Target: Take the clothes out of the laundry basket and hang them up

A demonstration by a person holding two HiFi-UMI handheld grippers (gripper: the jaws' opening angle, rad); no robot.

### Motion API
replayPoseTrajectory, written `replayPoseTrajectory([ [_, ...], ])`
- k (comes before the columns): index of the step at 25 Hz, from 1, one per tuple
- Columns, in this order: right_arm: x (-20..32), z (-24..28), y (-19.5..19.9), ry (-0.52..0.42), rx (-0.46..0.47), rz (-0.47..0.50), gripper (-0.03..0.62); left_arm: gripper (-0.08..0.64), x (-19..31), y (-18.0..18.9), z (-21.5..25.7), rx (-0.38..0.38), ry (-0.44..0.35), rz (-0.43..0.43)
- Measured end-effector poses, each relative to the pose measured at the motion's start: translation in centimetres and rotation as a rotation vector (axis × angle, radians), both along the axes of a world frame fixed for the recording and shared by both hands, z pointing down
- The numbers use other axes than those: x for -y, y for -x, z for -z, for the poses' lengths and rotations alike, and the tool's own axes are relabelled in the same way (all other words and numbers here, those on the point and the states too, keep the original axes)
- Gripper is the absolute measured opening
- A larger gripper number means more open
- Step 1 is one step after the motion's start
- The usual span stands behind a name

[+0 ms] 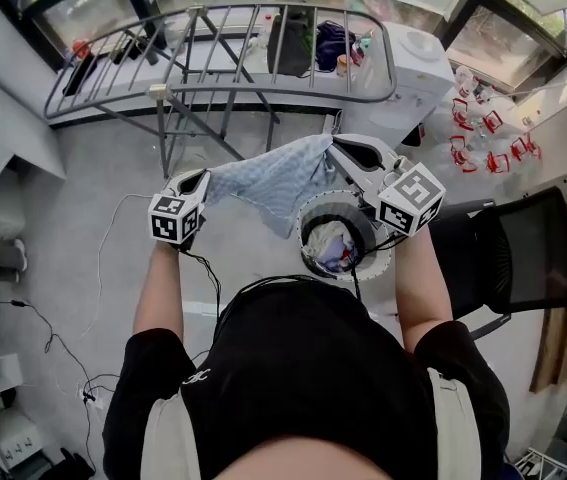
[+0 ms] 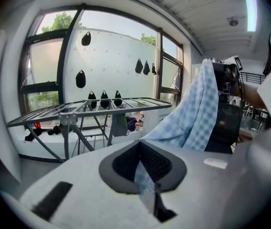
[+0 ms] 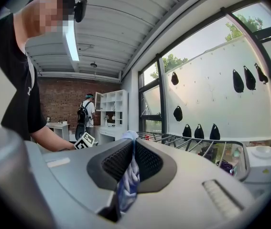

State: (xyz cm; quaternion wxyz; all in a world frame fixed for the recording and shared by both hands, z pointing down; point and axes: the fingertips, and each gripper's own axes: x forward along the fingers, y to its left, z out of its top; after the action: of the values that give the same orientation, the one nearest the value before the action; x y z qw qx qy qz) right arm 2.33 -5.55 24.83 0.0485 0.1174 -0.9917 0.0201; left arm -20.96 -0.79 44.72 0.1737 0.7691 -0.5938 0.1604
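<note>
A light blue checked cloth [image 1: 275,180] is stretched in the air between my two grippers, above the round laundry basket [image 1: 325,216]. My left gripper [image 1: 203,180] is shut on one corner of the cloth [image 2: 192,113], which runs out of its jaws to the right. My right gripper [image 1: 335,148] is shut on the other corner of the cloth [image 3: 127,175], bunched between its pads. More clothes [image 1: 335,248] lie inside the basket. The grey drying rack [image 1: 223,53] stands just beyond, with dark garments [image 1: 293,43] at its far side.
A black chair [image 1: 518,253] stands at the right. A white appliance [image 1: 418,73] sits behind the rack's right end. Red clips [image 1: 483,133] lie on the sill at the right. Cables [image 1: 113,258] trail over the floor at the left. Another person [image 3: 84,113] stands far back in the room.
</note>
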Motion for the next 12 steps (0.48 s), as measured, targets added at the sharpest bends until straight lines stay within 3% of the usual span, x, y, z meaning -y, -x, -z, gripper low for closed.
replayPoseTrajectory([
  [12, 1.5, 0.5, 3.5, 0.009, 0.047, 0.007, 0.031, 0.006, -3.8, 7.3, 12.7, 0.132, -0.248, 0.201],
])
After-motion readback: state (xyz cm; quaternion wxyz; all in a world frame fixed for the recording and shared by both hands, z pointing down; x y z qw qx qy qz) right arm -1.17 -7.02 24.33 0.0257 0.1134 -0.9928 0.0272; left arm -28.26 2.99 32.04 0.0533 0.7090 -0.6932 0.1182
